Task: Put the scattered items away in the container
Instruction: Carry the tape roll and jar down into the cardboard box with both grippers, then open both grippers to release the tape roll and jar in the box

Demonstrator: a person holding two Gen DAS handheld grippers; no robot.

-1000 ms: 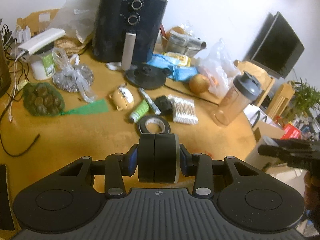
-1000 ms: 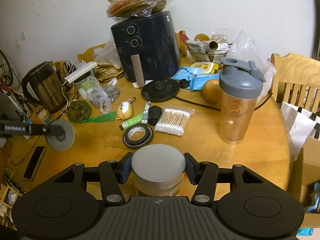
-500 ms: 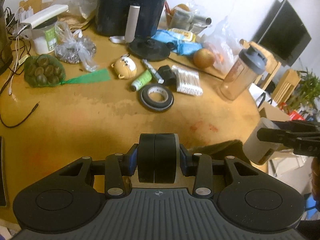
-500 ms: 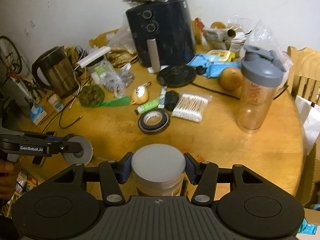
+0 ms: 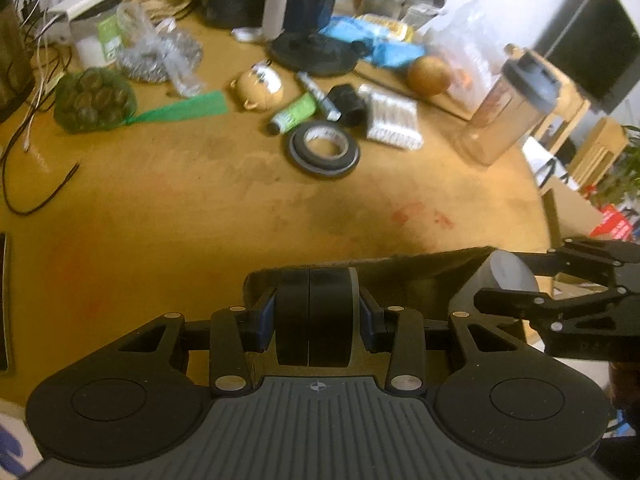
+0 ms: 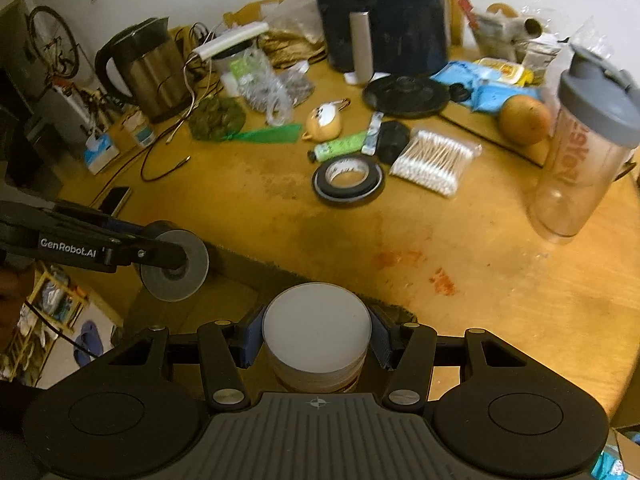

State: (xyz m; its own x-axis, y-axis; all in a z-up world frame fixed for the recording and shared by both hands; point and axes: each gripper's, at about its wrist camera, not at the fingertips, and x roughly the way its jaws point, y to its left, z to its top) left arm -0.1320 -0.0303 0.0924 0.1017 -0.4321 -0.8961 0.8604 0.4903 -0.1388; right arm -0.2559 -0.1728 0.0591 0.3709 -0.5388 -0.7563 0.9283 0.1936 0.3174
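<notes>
Left hand-held gripper clamped on black tape roll at lower centre, right hand-held gripper gripping white-lidded jar, above dark container at surface edge.

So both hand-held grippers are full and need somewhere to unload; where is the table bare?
Bare wood runs from the tape roll toward the near table edge, and left to the black cable. Crowded: behind the tape, around the cotton swabs, air fryer and kettle.
</notes>
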